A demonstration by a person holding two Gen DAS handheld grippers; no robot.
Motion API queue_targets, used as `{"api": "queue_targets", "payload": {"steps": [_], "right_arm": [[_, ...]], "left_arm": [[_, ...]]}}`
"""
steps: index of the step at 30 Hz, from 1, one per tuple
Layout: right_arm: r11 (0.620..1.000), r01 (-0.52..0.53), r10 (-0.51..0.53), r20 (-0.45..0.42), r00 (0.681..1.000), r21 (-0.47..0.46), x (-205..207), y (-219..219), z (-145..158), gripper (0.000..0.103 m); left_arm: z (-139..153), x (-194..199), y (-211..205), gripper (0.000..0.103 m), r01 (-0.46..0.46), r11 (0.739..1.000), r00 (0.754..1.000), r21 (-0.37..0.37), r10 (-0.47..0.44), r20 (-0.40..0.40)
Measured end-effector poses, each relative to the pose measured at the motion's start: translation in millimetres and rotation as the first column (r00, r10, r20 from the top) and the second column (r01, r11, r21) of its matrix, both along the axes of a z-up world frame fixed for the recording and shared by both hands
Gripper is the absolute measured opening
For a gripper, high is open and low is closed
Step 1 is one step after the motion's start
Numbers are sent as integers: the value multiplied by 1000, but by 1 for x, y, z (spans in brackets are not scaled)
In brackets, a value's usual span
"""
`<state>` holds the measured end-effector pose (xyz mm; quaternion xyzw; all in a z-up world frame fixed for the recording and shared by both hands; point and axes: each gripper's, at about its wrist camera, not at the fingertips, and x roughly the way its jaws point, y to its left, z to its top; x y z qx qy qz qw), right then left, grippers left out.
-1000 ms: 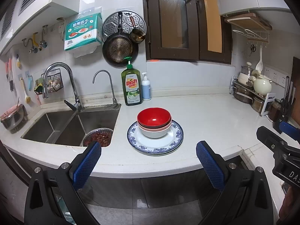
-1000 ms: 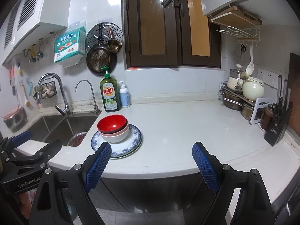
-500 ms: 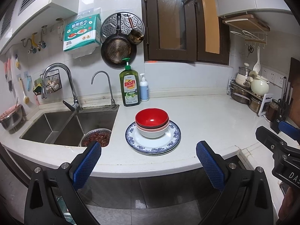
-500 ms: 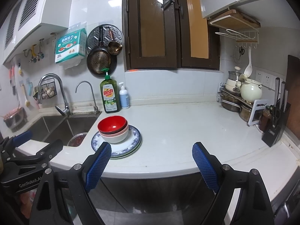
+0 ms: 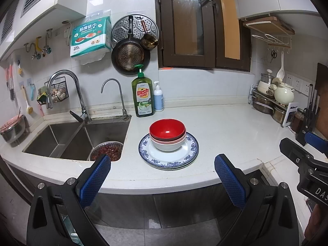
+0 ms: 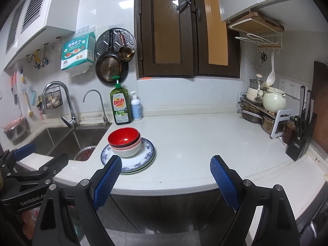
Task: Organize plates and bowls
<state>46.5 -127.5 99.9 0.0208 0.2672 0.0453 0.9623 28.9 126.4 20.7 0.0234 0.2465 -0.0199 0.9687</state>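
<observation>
A red bowl sits nested on a pink-rimmed white bowl, both on stacked blue-patterned plates on the white counter. The stack also shows in the right wrist view: red bowl, plates. My left gripper is open and empty, held off the counter's front edge, short of the stack. My right gripper is open and empty, also off the front edge, to the right of the stack.
A double sink with a metal bowl of red food lies left of the stack. Dish soap and a pump bottle stand behind it. Pots on a rack and a knife block are at the right.
Both cameras have drifted slightly; the stack sits a little lower-left in the left view. Both grippers stay open and empty. Nothing on the counter has moved.
</observation>
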Motion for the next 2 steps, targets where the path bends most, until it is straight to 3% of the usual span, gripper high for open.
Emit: {"api": "queue_targets", "payload": {"steps": [2], "right_arm": [[1000, 1, -1, -1, 1000, 0, 0, 0, 0, 89]], "left_arm": [[0, 1, 1, 103, 6, 1000, 1000, -2, -6, -1]]}}
